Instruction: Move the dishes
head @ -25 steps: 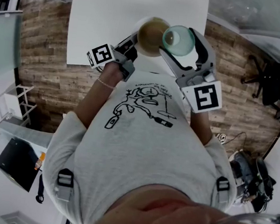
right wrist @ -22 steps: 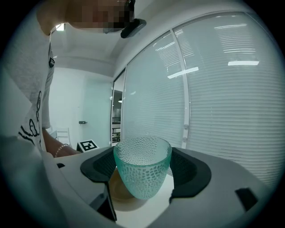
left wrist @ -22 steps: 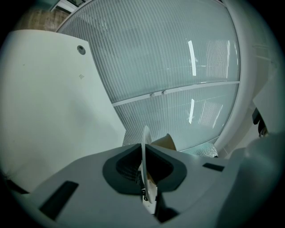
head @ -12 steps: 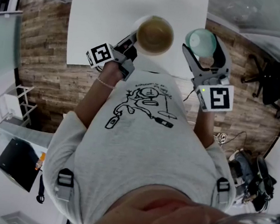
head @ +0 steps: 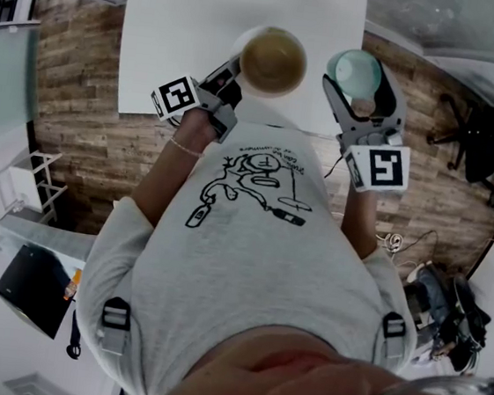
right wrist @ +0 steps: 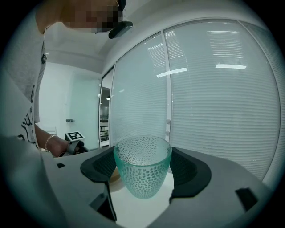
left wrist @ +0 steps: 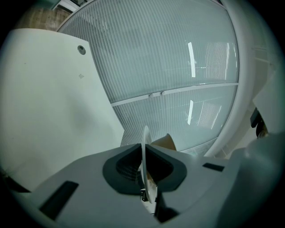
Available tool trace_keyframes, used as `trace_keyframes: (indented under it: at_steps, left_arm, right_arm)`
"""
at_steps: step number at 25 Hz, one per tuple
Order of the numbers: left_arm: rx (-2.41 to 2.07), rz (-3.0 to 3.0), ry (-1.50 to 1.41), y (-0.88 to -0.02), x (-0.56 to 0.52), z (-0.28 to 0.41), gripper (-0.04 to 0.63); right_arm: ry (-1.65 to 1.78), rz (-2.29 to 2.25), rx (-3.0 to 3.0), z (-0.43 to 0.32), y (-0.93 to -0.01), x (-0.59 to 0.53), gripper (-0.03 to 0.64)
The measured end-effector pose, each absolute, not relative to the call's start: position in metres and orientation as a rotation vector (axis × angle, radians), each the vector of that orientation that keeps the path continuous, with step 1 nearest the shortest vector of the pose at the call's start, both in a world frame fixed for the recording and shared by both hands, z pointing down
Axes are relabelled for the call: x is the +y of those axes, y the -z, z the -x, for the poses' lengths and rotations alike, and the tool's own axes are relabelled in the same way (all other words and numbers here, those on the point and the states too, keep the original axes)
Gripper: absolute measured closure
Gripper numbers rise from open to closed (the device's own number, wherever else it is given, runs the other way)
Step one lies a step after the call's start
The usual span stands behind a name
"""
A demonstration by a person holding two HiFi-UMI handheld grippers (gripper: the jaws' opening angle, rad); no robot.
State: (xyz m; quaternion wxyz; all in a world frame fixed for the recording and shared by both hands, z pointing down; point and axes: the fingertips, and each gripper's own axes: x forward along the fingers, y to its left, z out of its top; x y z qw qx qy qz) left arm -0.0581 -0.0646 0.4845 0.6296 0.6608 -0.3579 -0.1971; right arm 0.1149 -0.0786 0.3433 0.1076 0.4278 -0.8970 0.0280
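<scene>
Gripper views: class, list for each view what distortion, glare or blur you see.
Left gripper view: fisheye bows the window frame, bright streaks glare on its glass, and the bowl rim near the lens looks soft. Right gripper view: the same bowing, dark corners, light reflections on the window; the cup is sharp.

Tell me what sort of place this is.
Probably an office or lab room: a white table, a wood-plank floor, and ribbed glass partitions around it.
</scene>
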Motion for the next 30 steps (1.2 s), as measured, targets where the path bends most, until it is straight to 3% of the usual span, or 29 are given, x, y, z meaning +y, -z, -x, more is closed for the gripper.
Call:
trace_keyframes:
  at_steps: [30]
  left_arm:
    - [-0.826,-1.526,0.447,-0.479,-0.063,0.057,0.577]
  right_arm:
    - [-0.24,-1.278,-2.505,-0.142,-0.56,-0.084,0.239]
